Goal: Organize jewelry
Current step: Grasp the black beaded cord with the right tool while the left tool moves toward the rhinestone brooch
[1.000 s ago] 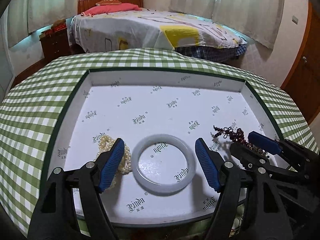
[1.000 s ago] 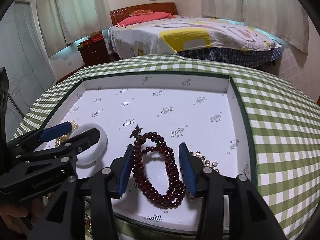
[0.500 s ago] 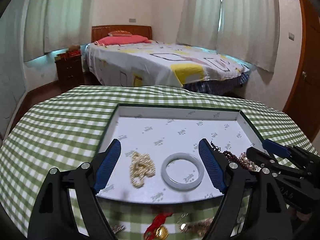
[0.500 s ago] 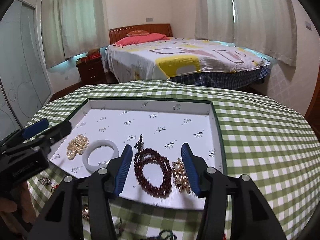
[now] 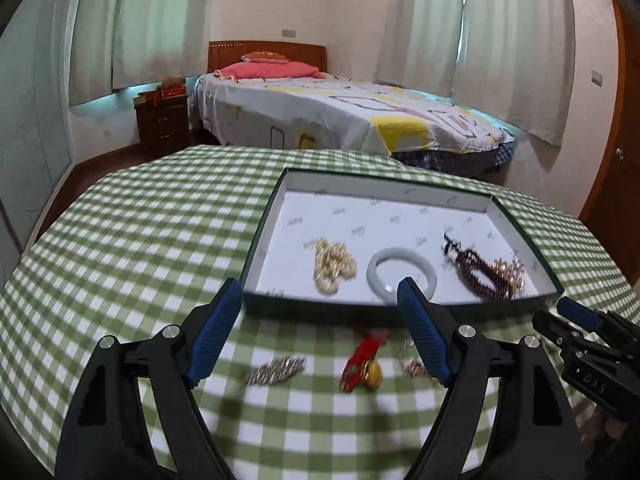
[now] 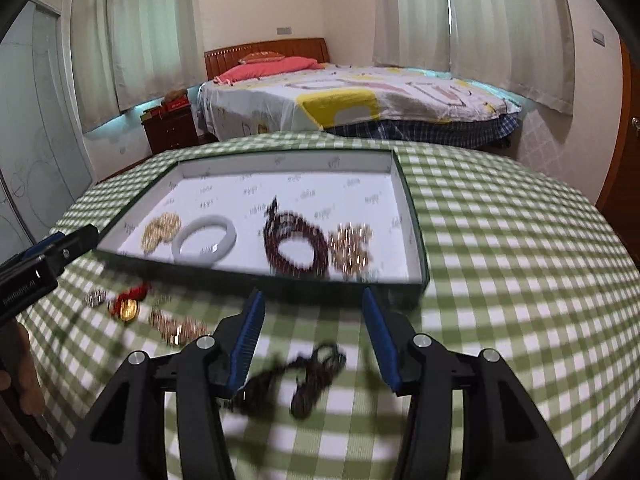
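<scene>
The tablecloth point(image 5: 132, 248) is a green-and-white check, and on it the tray point(image 5: 524, 236) shows a dark green outside and a white lining printed with small grey logos. In the tray lie a cream-gold pearl strand point(image 5: 334, 265), a milky white bangle point(image 5: 401, 274), dark red beads point(image 6: 298, 246) and a gold cluster point(image 6: 353, 247). Near the tray lie a red-and-gold charm point(image 5: 362, 362) and a dark brown cord point(image 6: 308, 378); both grippers have black bodies with blue pads point(image 6: 249, 334).

left wrist: low over table, faces bed | right wrist: likewise | shared: tray point(image 5: 400, 194) point(image 6: 412, 216)
</scene>
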The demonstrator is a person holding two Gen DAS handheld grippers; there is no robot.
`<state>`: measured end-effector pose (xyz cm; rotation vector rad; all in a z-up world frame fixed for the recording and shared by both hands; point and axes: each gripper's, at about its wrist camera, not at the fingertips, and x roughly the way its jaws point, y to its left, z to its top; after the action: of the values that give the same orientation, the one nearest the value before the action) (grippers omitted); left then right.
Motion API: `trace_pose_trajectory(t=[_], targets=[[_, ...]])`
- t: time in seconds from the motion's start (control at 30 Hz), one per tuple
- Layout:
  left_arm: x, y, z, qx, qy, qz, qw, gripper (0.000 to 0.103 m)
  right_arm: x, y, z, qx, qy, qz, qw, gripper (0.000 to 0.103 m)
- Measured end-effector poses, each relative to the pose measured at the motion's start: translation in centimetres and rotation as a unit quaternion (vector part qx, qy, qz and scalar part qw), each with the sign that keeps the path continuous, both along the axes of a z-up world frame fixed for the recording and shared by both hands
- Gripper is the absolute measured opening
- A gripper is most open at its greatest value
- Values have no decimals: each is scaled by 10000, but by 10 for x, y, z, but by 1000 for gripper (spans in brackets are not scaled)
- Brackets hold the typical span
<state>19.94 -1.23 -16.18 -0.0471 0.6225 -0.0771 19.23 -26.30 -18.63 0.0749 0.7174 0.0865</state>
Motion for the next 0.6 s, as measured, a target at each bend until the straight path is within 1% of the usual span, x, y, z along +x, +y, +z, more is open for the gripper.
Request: trace_pose_trajectory(t=[0.07,0.13,0.2,0.3,0.47,0.6], targets=[[-6,3,-2,21,27,27,10000,78,-6,2,-5,-30,63,13,10000,51],[-11,7,-6,14,70,71,9999,78,-13,4,-9,-12,86,22,10000,47],[-15,11,-8,11,111,116,9999,78,-16,8,-11,7,128,77,9999,37],[-20,15,-11,22,150,169,9997,78,-20,15,-14,-9,162,179,9997,29],[-23,20,-16,24,209,226,9995,78,-20,28,-17,-35,240,362,9991,27],[-23,20,-18,25,238,220,9995,78,-19,31,-24,-66,381,382,9985,27]])
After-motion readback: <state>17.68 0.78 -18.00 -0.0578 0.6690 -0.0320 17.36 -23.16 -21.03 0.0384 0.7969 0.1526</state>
